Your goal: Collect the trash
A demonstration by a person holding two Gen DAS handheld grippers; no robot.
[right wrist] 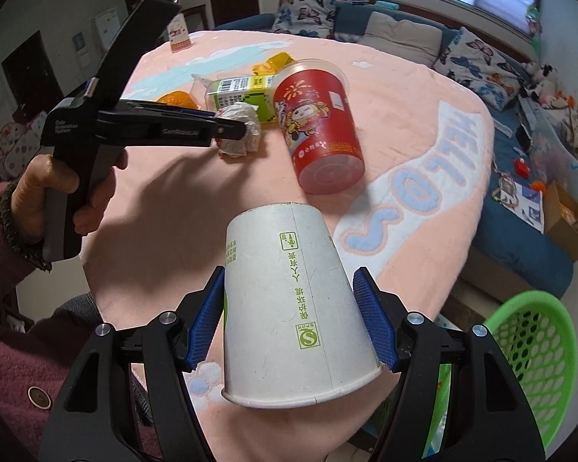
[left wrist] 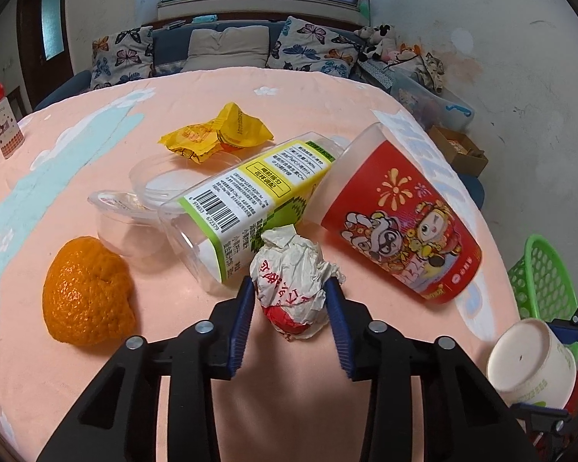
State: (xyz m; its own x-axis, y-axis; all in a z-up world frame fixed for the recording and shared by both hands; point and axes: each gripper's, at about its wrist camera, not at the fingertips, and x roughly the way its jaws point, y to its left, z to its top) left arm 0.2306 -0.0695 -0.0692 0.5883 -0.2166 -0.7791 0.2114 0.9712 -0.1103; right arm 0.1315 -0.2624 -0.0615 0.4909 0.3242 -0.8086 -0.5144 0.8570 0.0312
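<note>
Over pink tablecloth [left wrist: 327, 115], left gripper [left wrist: 291, 288] pinching crumpled paper wad [left wrist: 293, 277], right gripper [right wrist: 293, 308] clamping upturned white paper cup [right wrist: 289, 300], green basket [right wrist: 535, 358] nearby

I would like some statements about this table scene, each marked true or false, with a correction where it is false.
1. The right gripper holds a white paper cup. True.
2. The red cup stands upright on the pink cloth. False: it lies on its side.
3. A crumpled paper ball sits between the fingers of the left gripper. True.
4. The green basket stands in the middle of the table. False: it is beyond the table edge, lower down.
5. The orange peel is inside the clear plastic bottle. False: it lies on the cloth beside the bottle.
</note>
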